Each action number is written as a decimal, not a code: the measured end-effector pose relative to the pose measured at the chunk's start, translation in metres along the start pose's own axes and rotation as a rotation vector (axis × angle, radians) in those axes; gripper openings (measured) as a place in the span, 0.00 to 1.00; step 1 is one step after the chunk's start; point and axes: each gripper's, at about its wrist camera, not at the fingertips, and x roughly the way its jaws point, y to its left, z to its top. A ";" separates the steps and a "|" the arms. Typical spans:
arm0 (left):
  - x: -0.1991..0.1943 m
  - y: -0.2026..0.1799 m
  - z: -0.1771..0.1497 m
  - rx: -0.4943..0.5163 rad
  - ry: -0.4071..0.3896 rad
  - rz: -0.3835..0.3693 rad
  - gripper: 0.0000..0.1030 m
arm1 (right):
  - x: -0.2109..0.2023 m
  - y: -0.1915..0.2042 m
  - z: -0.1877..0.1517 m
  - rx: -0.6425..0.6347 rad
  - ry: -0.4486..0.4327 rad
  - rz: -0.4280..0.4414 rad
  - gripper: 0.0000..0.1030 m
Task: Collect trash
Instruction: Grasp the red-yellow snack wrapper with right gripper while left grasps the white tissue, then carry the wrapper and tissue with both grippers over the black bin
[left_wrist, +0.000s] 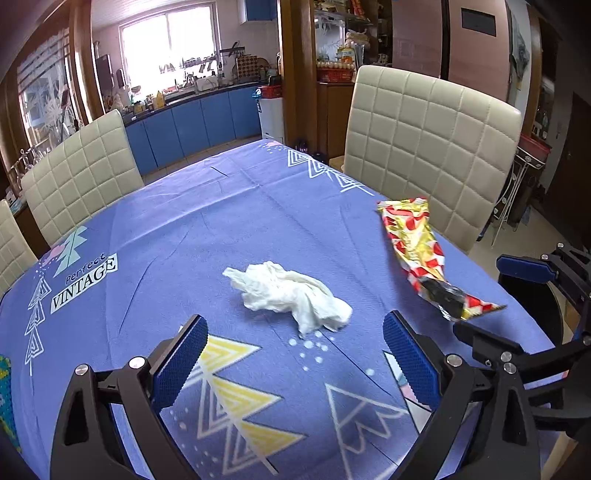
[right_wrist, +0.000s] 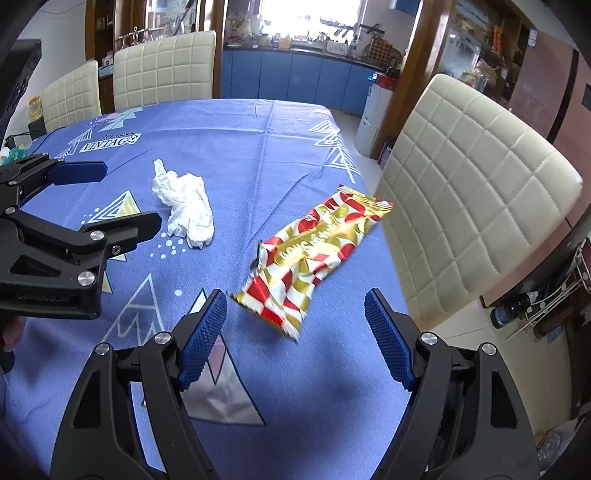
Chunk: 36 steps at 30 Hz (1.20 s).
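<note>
A crumpled white tissue (left_wrist: 291, 295) lies on the blue tablecloth (left_wrist: 184, 229), just ahead of my open, empty left gripper (left_wrist: 295, 326). A red, gold and white snack wrapper (left_wrist: 424, 254) lies to its right near the table's right edge. In the right wrist view the wrapper (right_wrist: 314, 251) lies just ahead of my open, empty right gripper (right_wrist: 295, 302), its near end between the fingertips. The tissue (right_wrist: 186, 203) sits further left, beside the left gripper (right_wrist: 125, 195), which is open there too. The right gripper (left_wrist: 491, 295) shows at the right edge of the left wrist view.
Cream quilted chairs stand around the table: one at the right edge (left_wrist: 432, 147), others at the far left (left_wrist: 81, 170). A small colourful object (right_wrist: 14, 153) sits at the table's left edge. Blue kitchen cabinets (left_wrist: 199, 122) stand beyond.
</note>
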 end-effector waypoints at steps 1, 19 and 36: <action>0.005 0.002 0.002 0.001 0.002 -0.001 0.90 | 0.004 0.002 0.003 -0.007 0.002 -0.003 0.75; 0.079 0.013 0.014 0.072 0.061 -0.021 0.90 | 0.062 0.005 0.026 -0.052 0.041 -0.014 0.35; 0.038 -0.018 -0.009 0.147 0.052 -0.060 0.18 | 0.028 0.005 0.009 -0.044 0.025 0.008 0.21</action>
